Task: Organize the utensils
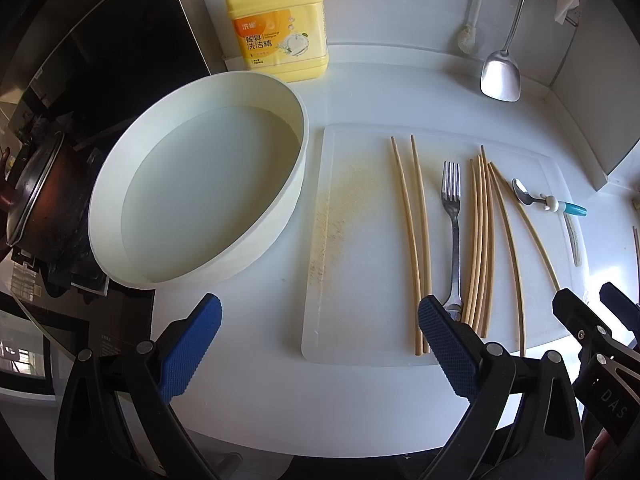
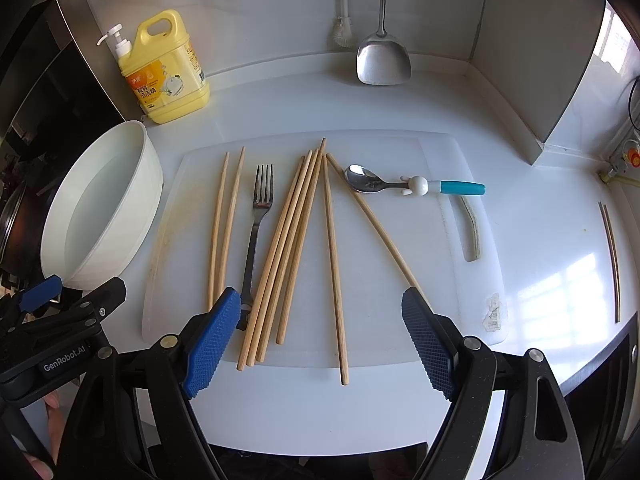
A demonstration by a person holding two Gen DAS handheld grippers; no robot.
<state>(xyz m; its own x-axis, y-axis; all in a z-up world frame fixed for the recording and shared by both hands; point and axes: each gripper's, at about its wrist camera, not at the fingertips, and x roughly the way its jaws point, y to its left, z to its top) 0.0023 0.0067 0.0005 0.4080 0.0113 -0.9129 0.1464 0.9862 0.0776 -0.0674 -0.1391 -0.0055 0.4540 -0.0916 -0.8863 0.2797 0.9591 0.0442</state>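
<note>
On a white cutting board [image 2: 400, 248] [image 1: 360, 280] lie several wooden chopsticks [image 2: 288, 248] [image 1: 480, 240], a steel fork [image 2: 256, 232] [image 1: 454, 232] and a small spoon with a blue handle [image 2: 416, 186] [image 1: 548, 202]. Two chopsticks [image 2: 224, 224] [image 1: 414, 232] rest apart at the board's left. My left gripper [image 1: 320, 316] hovers open over the board's near left edge, holding nothing. My right gripper [image 2: 320, 308] hangs open above the near ends of the chopsticks, empty too.
A white round basin [image 1: 192, 200] [image 2: 104, 208] with water stands left of the board. A yellow detergent jug [image 1: 280, 24] [image 2: 168, 72] and a steel spatula [image 2: 382, 60] [image 1: 502, 72] stand at the back wall. A dark pot [image 1: 36, 200] sits far left. Two more chopsticks [image 2: 610, 256] lie at right.
</note>
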